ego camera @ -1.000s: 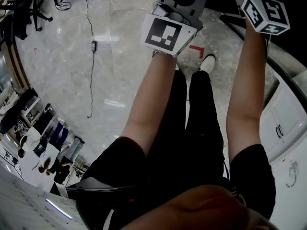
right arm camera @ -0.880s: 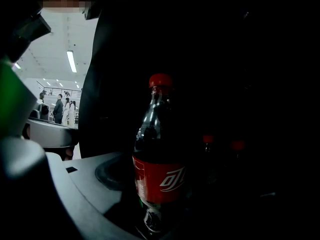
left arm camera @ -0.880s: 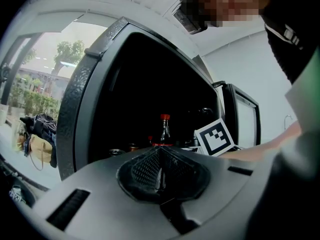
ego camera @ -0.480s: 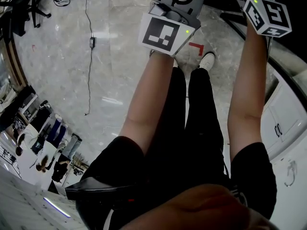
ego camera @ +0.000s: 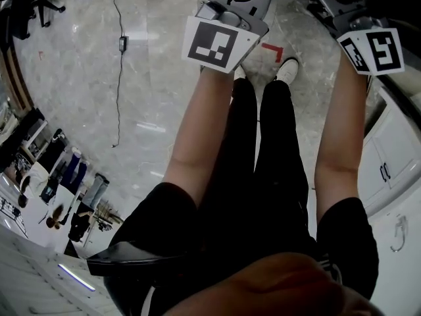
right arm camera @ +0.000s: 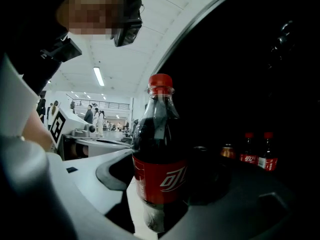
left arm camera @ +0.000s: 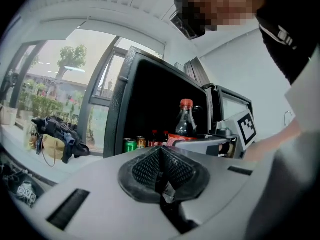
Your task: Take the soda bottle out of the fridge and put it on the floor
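The right gripper (right arm camera: pixel 159 209) has its jaws clamped on the waist of the one dark plastic soda bottle with red cap and label (right arm camera: pixel 159 159). It is held upright, ready to stand, in front of the black open fridge (right arm camera: pixel 260 74) and not yet on the pale marble floor (ego camera: pixel 145 78). The left gripper (left arm camera: pixel 161 176) hangs empty with its jaws together, while two small red-capped bottles (right arm camera: pixel 268 154) and one can (right arm camera: pixel 227 151) stand inside.

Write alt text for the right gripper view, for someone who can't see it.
A dark soda bottle with a red cap and label is clamped in the right gripper. Behind it, the dark fridge holds smaller red-capped bottles at the right.
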### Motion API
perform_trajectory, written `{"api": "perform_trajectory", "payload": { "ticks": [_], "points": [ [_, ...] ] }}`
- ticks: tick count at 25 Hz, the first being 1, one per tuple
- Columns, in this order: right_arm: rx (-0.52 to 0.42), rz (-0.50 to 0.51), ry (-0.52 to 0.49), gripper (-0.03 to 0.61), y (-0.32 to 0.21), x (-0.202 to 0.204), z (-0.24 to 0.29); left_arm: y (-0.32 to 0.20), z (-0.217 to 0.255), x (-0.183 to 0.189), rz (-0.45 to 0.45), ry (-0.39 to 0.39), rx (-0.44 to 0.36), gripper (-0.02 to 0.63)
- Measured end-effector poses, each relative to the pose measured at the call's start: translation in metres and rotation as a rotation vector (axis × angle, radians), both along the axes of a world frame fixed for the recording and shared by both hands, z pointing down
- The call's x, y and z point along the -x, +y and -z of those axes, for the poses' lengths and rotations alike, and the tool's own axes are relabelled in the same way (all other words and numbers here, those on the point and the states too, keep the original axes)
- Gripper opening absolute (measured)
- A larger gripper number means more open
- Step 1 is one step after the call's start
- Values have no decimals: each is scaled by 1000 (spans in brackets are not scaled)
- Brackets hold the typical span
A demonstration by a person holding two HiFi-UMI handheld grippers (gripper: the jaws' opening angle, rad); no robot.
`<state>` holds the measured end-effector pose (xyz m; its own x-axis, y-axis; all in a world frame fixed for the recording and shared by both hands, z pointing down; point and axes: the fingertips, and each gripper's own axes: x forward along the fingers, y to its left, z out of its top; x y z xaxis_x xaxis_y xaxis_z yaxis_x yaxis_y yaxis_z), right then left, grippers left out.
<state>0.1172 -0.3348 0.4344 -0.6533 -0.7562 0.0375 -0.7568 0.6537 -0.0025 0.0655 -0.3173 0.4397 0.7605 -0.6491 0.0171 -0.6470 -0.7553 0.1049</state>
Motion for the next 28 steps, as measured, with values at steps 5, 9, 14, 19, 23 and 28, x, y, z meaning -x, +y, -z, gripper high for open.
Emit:
{"api": "perform_trajectory", "payload": {
  "ticks": [5,9,14,19,23,28],
  "points": [
    [41,71,33,318,30,35,-56,24,-44,25,-2,37,43,-2],
    [101,91,35,318,46,57,-109,36,-86,49,9,13,79,-2],
    [186,82,45,318,64,74,-191,53,-153,69,19,-26,143,-2],
    [315,52,59,318,84,83,-296,73,-236,84,17,-72,223,-2],
    [397,19,103,318,98,89,-384,88,-297,90,-3,-106,264,-2],
    [464,10,138,318,108,96,-482,96,-368,91,-35,-129,314,-2]
  ]
}}
